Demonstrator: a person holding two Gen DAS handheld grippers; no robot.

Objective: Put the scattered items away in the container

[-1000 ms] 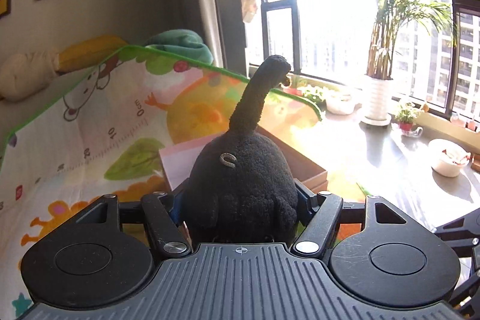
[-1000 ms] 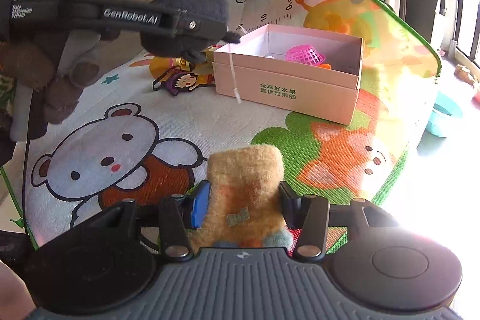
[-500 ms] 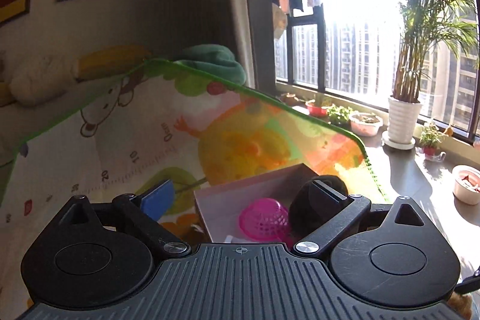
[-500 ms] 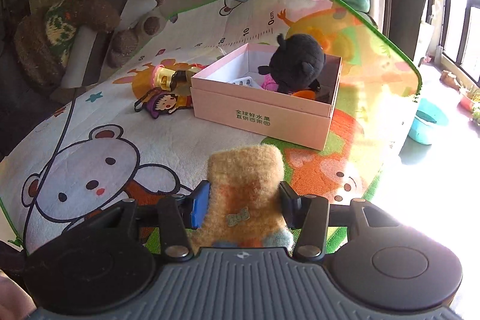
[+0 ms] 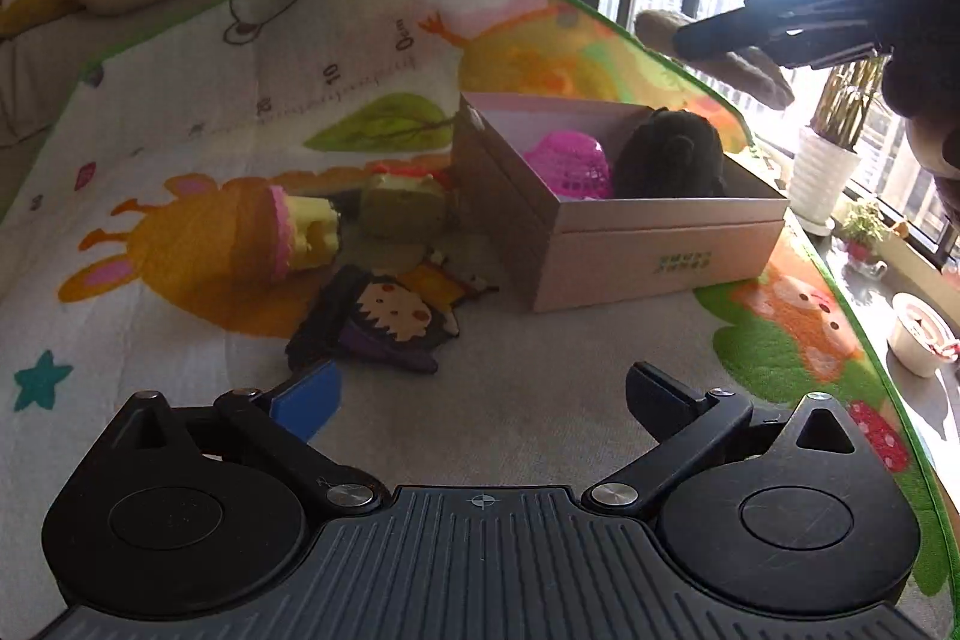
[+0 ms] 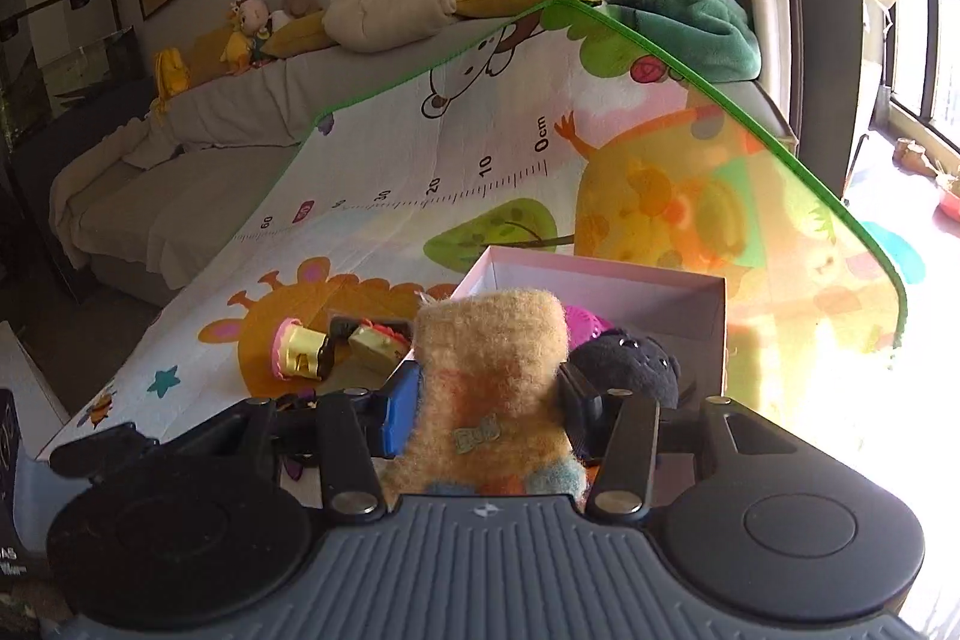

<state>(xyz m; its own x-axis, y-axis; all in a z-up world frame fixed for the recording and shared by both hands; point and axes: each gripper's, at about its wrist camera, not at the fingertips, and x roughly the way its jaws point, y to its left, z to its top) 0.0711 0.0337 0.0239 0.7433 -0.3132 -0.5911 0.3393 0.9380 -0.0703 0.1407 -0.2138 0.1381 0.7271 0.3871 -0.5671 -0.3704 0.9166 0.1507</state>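
The pink cardboard box (image 5: 660, 244) stands on the play mat and holds a black plush (image 5: 672, 154) and a pink mesh basket (image 5: 570, 163). My left gripper (image 5: 480, 388) hangs low over the mat in front of the box, its jaws opening with nothing between them. A flat witch doll (image 5: 384, 322), a yellow and pink toy (image 5: 300, 232) and a green block toy (image 5: 402, 205) lie left of the box. My right gripper (image 6: 489, 400) is shut on a tan plush toy (image 6: 492, 340), held just before the box (image 6: 600, 274) and above its near edge.
The colourful play mat (image 5: 180, 112) drapes up onto a grey sofa (image 6: 180, 196) with pillows and stuffed toys. To the right, past the mat's green edge, the floor by the window has a potted plant (image 5: 822, 172) and a white bowl (image 5: 918, 340).
The left gripper let the black plush go into the box, opened wide, then drew back and down over the mat. The right gripper rose and carried the tan plush up to the box.
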